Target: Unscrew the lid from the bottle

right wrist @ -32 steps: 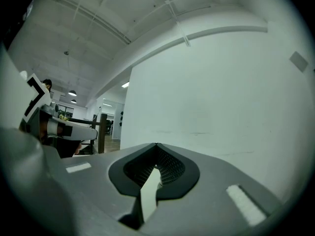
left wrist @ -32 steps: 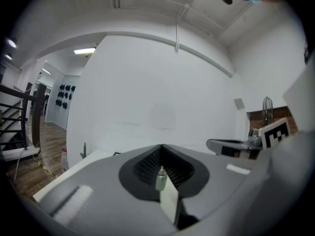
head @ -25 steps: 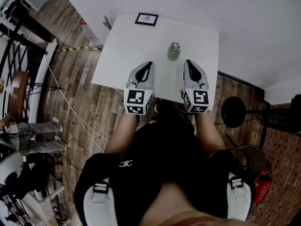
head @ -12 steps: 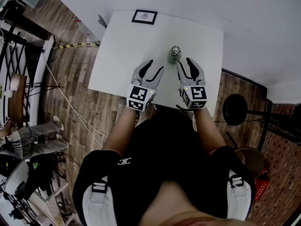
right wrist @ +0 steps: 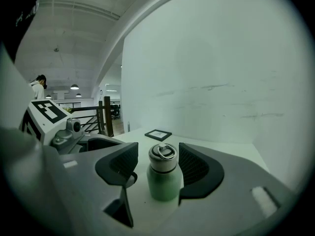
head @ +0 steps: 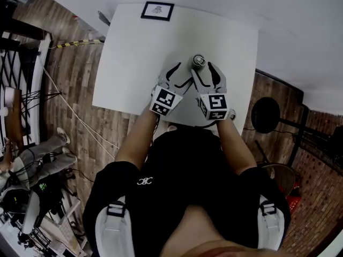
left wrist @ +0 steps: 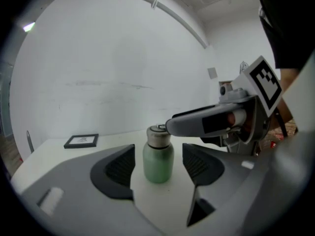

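Observation:
A small green bottle [head: 199, 63] with a silver ring-topped lid [right wrist: 162, 156] stands upright on the white table [head: 134, 52]. My left gripper [head: 181, 75] reaches in from the near left. Its jaws are opening and the bottle's body [left wrist: 158, 161] stands between the pads [left wrist: 120, 168] with a gap on each side. My right gripper [head: 205, 73] comes from the near right. Its jaws are also opening, either side of the bottle [right wrist: 165, 183] at lid height, and they do not press on it. A finger of the right gripper [left wrist: 206, 123] hangs beside the lid.
A small black-framed card [head: 157, 10] lies at the table's far edge. A white wall rises behind the table. A black round stool [head: 266, 114] stands on the wood floor to the right, and a seated person [head: 37, 154] is far left.
Both grippers moved forward from the table's near edge to the bottle. Their jaws went from shut to wide apart, so the bottle now stands between both pairs.

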Motion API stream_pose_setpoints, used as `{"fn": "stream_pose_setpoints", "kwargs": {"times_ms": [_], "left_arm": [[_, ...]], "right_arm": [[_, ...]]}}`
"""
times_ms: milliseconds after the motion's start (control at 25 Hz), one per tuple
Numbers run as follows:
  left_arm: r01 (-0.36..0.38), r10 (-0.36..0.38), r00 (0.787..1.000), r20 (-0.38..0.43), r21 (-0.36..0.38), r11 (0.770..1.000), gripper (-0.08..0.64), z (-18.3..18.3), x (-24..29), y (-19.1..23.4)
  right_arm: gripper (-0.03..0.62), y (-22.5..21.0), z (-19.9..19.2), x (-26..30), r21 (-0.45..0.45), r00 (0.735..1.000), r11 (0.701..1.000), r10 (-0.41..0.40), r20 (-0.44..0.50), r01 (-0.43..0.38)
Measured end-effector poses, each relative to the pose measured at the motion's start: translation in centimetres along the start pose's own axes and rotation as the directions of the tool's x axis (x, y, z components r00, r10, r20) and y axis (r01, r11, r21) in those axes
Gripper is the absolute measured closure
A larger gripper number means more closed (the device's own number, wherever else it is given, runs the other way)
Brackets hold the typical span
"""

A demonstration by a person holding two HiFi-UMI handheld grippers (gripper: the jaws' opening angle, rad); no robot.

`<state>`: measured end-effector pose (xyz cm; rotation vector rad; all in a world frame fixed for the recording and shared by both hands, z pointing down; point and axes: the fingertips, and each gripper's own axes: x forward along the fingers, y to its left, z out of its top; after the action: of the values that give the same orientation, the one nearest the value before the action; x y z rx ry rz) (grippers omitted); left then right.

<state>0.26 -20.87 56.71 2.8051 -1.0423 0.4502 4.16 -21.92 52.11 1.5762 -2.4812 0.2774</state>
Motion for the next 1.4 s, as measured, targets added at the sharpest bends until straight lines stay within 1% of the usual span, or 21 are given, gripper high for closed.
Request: {"fn": "stream_pose_setpoints", "kwargs": {"times_ms": [160, 320, 440, 520, 600, 680, 840, 920, 1000, 1080, 1120, 1160, 1200, 1280, 1360, 1400], "left_arm": [[0.049, -0.049, 0.999, -0.006, -0.032, 0.998, 0.221, -1.2, 2.0, 0.8], [0.115, -0.115, 0.993, -0.006, -0.059, 0.992, 0.193, -1.9, 3.9, 0.9], [0.164, -0.165, 0.986, -0.008, -0.071, 0.984, 0.187, -2.3, 5.1, 0.7], [0.193, -0.194, 0.981, -0.015, -0.073, 0.979, 0.189, -2.4, 5.7, 0.5], [0.209, -0.21, 0.977, -0.034, -0.045, 0.977, 0.192, -2.7, 6.0, 0.4], [0.224, -0.224, 0.974, -0.039, -0.019, 0.974, 0.201, -2.8, 6.0, 0.4], [0.253, -0.253, 0.967, -0.034, -0.002, 0.967, 0.204, -2.5, 6.1, 0.3], [0.265, -0.265, 0.964, -0.033, 0.006, 0.964, 0.204, -2.5, 6.1, 0.4], [0.274, -0.274, 0.961, -0.032, 0.01, 0.962, 0.204, -2.4, 6.2, 0.5], [0.281, -0.28, 0.959, -0.03, 0.015, 0.96, 0.204, -2.4, 6.3, 0.4], [0.284, -0.284, 0.959, -0.029, 0.017, 0.959, 0.204, -2.5, 6.3, 0.4], [0.288, -0.288, 0.957, -0.028, 0.022, 0.957, 0.204, -2.5, 6.3, 0.3], [0.293, -0.293, 0.956, -0.028, 0.027, 0.956, 0.204, -2.6, 6.2, 0.2], [0.305, -0.304, 0.952, -0.029, 0.04, 0.952, 0.204, -2.6, 6.2, 0.1], [0.315, -0.314, 0.949, -0.032, 0.049, 0.948, 0.204, -2.5, 6.2, 0.0], [0.32, -0.319, 0.947, -0.033, 0.051, 0.946, 0.204, -2.5, 6.3, 0.0]], "right_arm": [[0.348, -0.7, -0.7, 1.4, -0.011, 1.0, 1.0, -0.02, -0.022, 0.02], [0.348, -0.4, -1.2, 2.8, -0.028, 0.999, 1.0, -0.01, -0.045, 0.008], [0.345, -0.3, -1.1, 3.5, -0.011, 0.999, 1.0, -0.023, -0.04, 0.023], [0.348, -0.3, -1.0, 3.7, -0.041, 0.999, 0.999, -0.02, -0.037, 0.018], [0.35, -0.3, -1.2, 3.6, -0.088, 0.999, 0.996, -0.001, -0.05, -0.003], [0.353, -0.3, -1.3, 3.5, -0.103, 0.998, 0.995, 0.013, -0.056, -0.019], [0.353, -0.4, -1.1, 3.4, -0.123, 0.997, 0.991, 0.043, -0.068, -0.051], [0.353, -0.5, -1.3, 3.5, -0.132, 0.994, 0.987, 0.086, -0.074, -0.096], [0.353, -0.5, -1.3, 3.7, -0.151, 0.984, 0.974, 0.16, -0.077, -0.17], [0.353, -0.4, -1.3, 3.7, -0.181, 0.961, 0.945, 0.26, -0.098, -0.274], [0.353, -0.4, -1.4, 3.7, -0.198, 0.942, 0.921, 0.318, -0.113, -0.334], [0.353, -0.4, -1.5, 3.6, -0.218, 0.917, 0.891, 0.377, -0.131, -0.398], [0.353, -0.2, -1.7, 3.5, -0.238, 0.887, 0.854, 0.436, -0.155, -0.462], [0.353, 0.0, -1.8, 3.2, -0.28, 0.813, 0.763, 0.541, -0.217, -0.582], [0.354, 0.1, -1.9, 3.1, -0.306, 0.732, 0.665, 0.617, -0.29, -0.682], [0.353, 0.1, -2.0, 3.1, -0.314, 0.693, 0.618, 0.642, -0.327, -0.721]]}}
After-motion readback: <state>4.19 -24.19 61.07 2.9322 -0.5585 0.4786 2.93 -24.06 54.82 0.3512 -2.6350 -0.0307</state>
